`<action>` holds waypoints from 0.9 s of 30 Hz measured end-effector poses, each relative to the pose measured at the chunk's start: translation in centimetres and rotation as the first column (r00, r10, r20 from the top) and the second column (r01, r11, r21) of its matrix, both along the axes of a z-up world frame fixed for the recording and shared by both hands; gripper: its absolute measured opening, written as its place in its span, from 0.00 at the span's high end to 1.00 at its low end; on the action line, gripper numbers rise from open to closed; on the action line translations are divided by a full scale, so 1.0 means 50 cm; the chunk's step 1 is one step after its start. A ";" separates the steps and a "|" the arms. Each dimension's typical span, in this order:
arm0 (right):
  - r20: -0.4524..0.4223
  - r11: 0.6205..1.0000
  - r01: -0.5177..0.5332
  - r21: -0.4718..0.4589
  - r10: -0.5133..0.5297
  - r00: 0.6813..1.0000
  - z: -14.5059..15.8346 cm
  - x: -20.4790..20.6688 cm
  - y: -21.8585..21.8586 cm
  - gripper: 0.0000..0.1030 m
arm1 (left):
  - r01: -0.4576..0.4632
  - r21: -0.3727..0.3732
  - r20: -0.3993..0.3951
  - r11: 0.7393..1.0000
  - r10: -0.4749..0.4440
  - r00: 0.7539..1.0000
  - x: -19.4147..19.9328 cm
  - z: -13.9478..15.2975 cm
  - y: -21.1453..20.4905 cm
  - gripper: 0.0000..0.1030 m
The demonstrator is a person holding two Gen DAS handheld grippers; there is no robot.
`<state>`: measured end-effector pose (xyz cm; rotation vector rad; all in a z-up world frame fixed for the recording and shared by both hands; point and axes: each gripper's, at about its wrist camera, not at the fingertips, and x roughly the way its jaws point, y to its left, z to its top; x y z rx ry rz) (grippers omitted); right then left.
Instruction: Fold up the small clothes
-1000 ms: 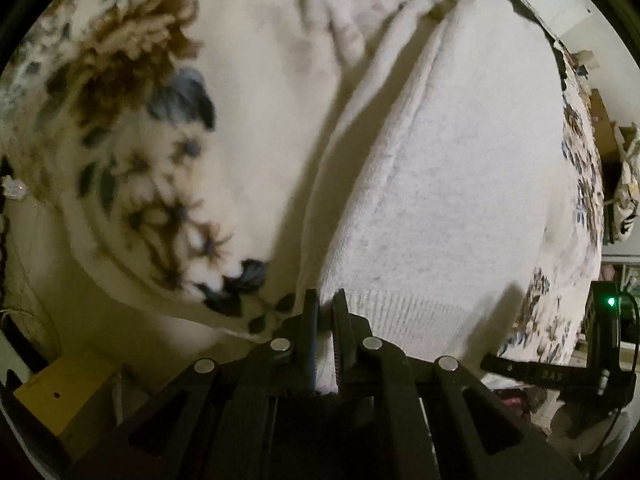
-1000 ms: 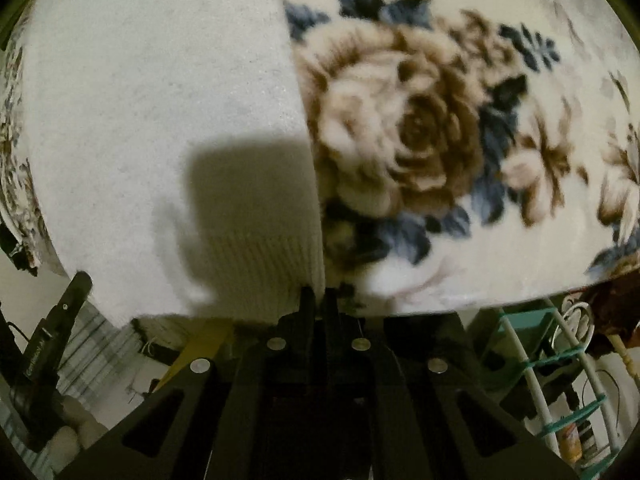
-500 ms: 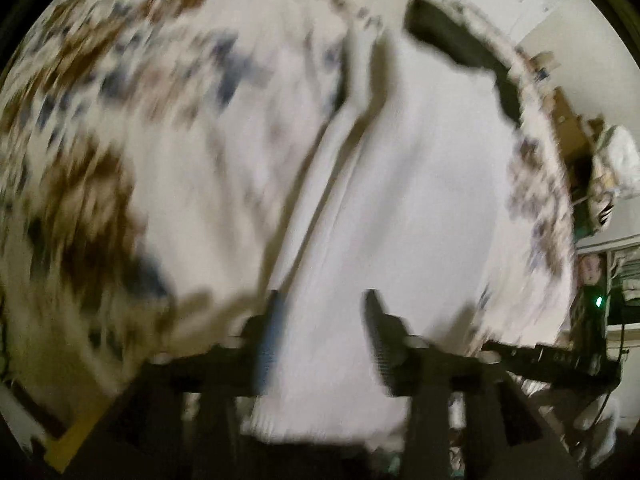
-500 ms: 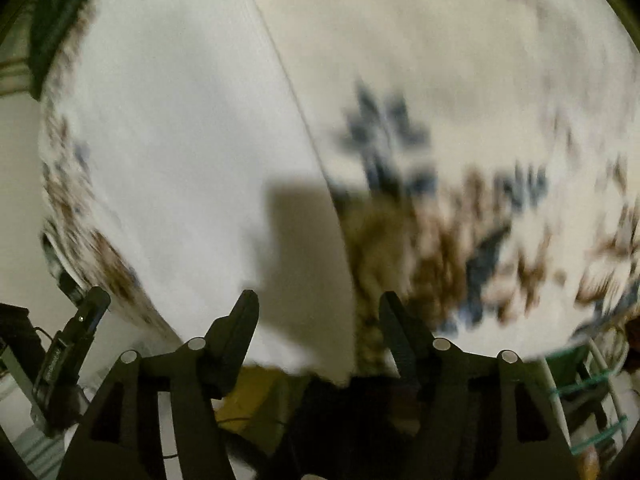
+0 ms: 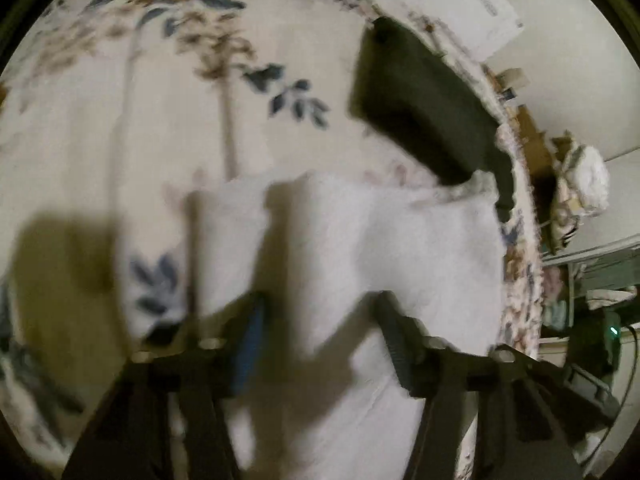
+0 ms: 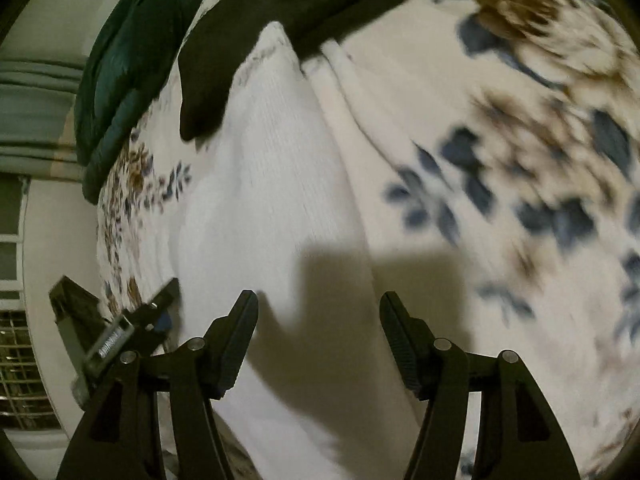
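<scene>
A white knit garment lies flat on the floral blanket. It also shows in the right wrist view. My left gripper is open and empty, hovering above the garment's near part. My right gripper is open and empty above the garment's right edge, its shadow falling on the cloth. The left gripper's body shows at the lower left of the right wrist view.
A dark folded garment lies on the blanket beyond the white one; it also shows in the right wrist view. A dark green quilted item sits at the blanket's far edge. Shelves and clutter stand past the bed's right side.
Both grippers were shut on the white garment's hem a second ago. They have opened, let it go, and lifted back above it.
</scene>
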<state>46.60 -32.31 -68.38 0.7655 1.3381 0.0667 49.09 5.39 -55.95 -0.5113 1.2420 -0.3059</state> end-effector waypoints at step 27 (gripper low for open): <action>-0.235 0.983 -0.185 -0.012 0.177 0.956 -0.036 -0.347 0.092 0.34 | 0.053 0.093 -0.060 0.994 -0.047 0.997 -0.341 0.077 0.092 0.55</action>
